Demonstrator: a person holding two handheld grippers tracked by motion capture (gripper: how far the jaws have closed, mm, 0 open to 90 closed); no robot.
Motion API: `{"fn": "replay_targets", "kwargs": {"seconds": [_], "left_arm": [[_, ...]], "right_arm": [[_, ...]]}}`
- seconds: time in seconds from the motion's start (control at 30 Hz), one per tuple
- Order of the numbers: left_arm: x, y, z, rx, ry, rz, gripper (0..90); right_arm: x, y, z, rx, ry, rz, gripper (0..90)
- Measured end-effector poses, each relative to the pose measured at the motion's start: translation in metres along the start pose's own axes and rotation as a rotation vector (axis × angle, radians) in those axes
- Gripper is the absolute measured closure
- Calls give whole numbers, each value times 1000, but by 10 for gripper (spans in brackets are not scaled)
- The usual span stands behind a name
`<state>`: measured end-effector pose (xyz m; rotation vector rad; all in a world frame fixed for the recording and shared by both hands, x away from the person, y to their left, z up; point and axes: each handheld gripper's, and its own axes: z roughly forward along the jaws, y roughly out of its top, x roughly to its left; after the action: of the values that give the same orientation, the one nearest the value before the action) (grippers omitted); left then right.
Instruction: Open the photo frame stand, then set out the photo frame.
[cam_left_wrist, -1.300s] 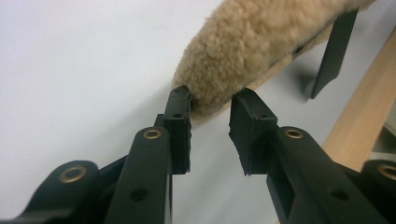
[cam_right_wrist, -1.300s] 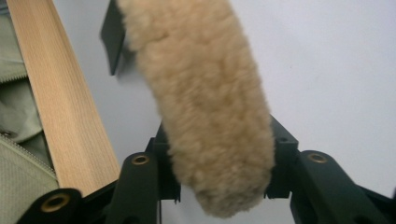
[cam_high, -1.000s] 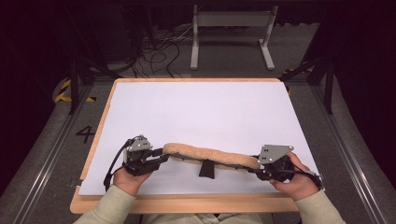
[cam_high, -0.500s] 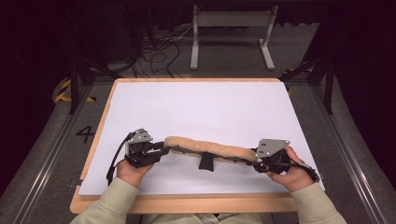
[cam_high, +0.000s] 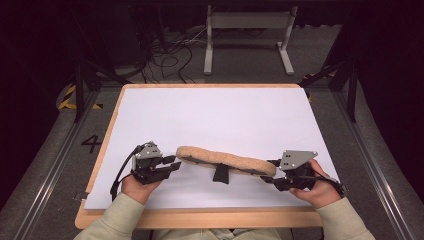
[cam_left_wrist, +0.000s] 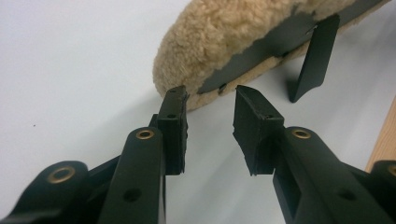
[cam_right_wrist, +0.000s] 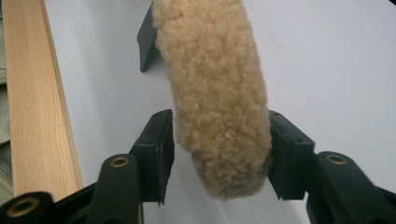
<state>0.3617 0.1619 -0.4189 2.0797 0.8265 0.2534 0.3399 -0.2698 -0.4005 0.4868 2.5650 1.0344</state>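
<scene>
A long tan fleece pad (cam_high: 225, 160) with a black backing lies across the near part of the white table sheet (cam_high: 215, 115). A black strap tab (cam_high: 220, 173) hangs from its middle down to the sheet. My right gripper (cam_high: 267, 173) is shut on the pad's right end; in the right gripper view (cam_right_wrist: 219, 140) both jaws touch the sides of the fleece (cam_right_wrist: 215, 84). My left gripper (cam_high: 175, 165) is open just short of the pad's left end. The left gripper view (cam_left_wrist: 210, 105) shows nothing between the jaws, with the pad (cam_left_wrist: 219, 37) and tab (cam_left_wrist: 313, 60) beyond.
The table's wooden front edge (cam_high: 200, 217) runs close behind both hands. A metal stand (cam_high: 247, 30) and loose cables (cam_high: 170, 60) sit on the floor past the far edge. A "4" (cam_high: 92, 143) is marked on the floor at the left.
Both hands have shifted only slightly. The pad stays stretched between the two grippers in nearly the same place.
</scene>
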Motion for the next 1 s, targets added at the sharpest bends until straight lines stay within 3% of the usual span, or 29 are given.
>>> {"fn": "replay_targets", "kwargs": {"seconds": [0.2,0.33,0.53,0.7,0.83,1.0], "left_arm": [[-5,-1,-4,7,0,-1,680],[-9,-1,-3,23,-18,4,744],[-14,2,1,47,-50,25,850],[-17,5,7,66,-61,38,881],[-17,7,15,89,-58,38,897],[-15,8,25,125,-56,29,898]], "right_arm": [[-1,-2,-11,-19,-14,28,381],[-4,-5,-23,-48,-21,43,374],[-7,-12,-34,-54,-12,45,433],[-8,-16,-39,-51,-18,42,466],[-10,-19,-48,-36,-70,32,577],[-12,-22,-49,-15,-94,52,694]]}}
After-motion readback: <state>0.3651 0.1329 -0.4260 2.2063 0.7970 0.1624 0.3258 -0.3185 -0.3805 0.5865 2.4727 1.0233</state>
